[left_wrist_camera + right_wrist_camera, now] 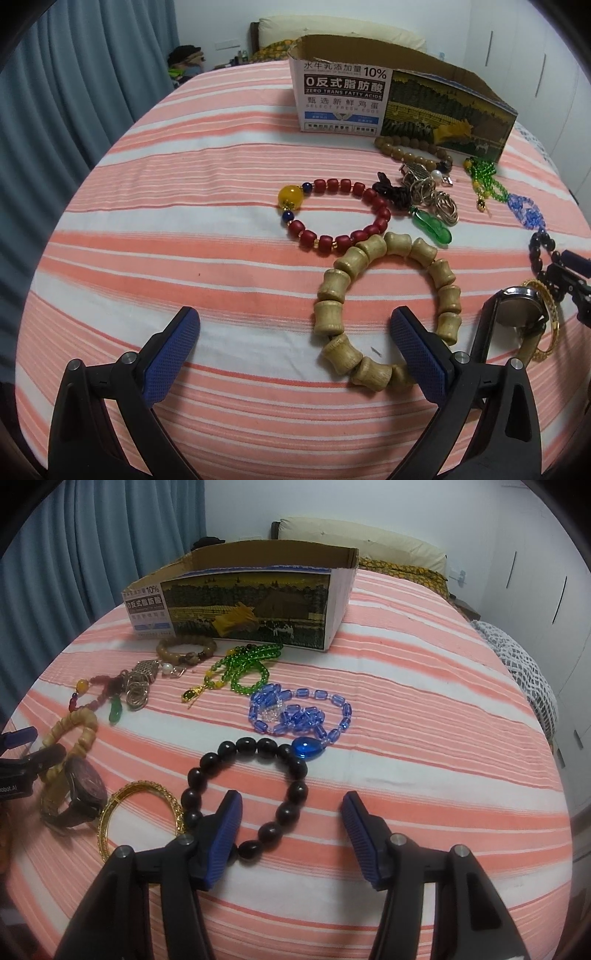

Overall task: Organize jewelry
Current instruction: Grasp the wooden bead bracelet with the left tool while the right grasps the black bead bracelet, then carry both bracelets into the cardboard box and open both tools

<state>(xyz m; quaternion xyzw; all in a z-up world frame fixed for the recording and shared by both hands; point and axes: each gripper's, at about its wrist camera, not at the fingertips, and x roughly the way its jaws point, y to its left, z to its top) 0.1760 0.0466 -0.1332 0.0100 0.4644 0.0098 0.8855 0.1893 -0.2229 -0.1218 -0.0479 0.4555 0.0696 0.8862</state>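
Both tools were spread, nothing pinched; the right tool [291, 825] could snag the black bead bracelet [248, 794] against the gold bangle [138, 818] just left of it

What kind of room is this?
Probably a bedroom: the jewelry lies on a bed with a pink-and-white striped sheet, a cream pillow sits at its head, and blue curtains hang beside it.

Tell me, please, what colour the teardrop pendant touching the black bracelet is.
Deep blue pendant, clearest in the right wrist view.
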